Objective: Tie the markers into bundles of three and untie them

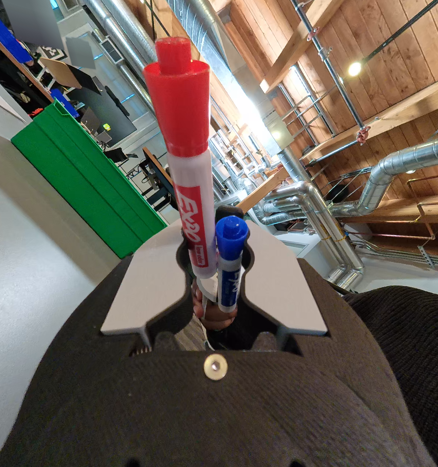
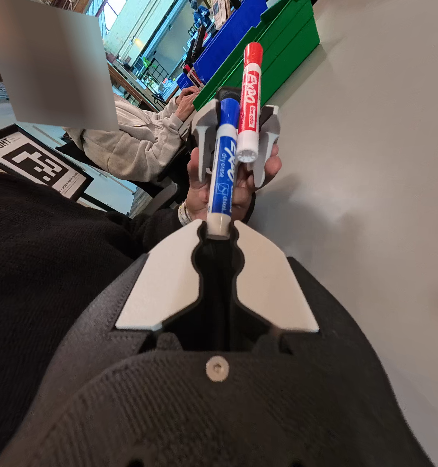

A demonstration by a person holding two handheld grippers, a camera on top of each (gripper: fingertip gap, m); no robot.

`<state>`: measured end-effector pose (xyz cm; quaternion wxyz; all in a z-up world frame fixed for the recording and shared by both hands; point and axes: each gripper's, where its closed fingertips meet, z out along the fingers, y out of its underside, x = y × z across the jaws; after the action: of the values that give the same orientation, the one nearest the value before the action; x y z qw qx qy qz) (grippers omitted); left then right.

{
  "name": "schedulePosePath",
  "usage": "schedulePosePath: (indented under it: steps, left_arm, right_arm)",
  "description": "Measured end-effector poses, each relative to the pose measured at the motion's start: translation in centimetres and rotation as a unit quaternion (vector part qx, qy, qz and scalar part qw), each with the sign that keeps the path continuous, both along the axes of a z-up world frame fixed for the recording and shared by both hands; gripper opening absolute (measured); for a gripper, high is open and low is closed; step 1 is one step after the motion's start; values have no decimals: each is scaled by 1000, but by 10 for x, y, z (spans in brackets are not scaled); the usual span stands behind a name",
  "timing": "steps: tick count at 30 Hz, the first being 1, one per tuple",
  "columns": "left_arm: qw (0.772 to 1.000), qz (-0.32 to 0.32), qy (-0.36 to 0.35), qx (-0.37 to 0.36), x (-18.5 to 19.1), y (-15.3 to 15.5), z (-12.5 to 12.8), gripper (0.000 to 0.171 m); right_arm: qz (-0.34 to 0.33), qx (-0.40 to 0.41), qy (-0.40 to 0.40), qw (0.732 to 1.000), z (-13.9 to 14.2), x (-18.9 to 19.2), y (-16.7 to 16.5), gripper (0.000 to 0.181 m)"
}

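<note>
The left gripper (image 1: 214,249) is closed around two white-barrelled dry-erase markers, the red-capped marker (image 1: 187,156) and the blue-capped marker (image 1: 229,262), side by side; their lower ends are hidden. The right gripper (image 2: 218,231) pinches the blue marker's butt end at its fingertips. Both barrels carry printed labels. Beyond stands a green plastic bin (image 1: 86,174) on the pale table (image 2: 364,177).
</note>
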<state>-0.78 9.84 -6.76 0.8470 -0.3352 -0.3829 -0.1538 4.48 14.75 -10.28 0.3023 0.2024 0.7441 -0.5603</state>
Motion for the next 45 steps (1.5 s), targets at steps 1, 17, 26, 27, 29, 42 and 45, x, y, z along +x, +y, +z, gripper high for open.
schedulePosePath:
  steps: [1, 17, 26, 27, 29, 42, 45]
  left_arm:
    - [1000, -5, 1, -3, 0, 2, -1, 37]
    - [1000, -4, 1, 8, -1, 4, 2, 24]
    - [1000, 18, -15, 20, -7, -12, -2, 17]
    - [1000, 21, -18, 13, -8, -12, -4, 17]
    - [999, 32, -31, 7, -11, -14, -7, 17]
    - [991, 42, -45, -123, -13, 9, -25, 17]
    - [991, 33, -50, -118, -13, 14, -25, 17]
  right_arm:
    - [0, 1, 1, 1000, 0, 0, 2, 19]
    - [12, 7, -3, 1000, -3, 6, 29, 19]
    - [-10, -19, -10, 1000, 4, 2, 44, 18]
    - [-16, -22, -8, 1000, 5, 0, 45, 19]
    - [-33, -26, -5, 999, 8, -6, 47, 19]
    - [-415, 3, 166, 895, 82, -160, 179, 0]
    - [-463, 150, 228, 843, 49, -218, 219, 0]
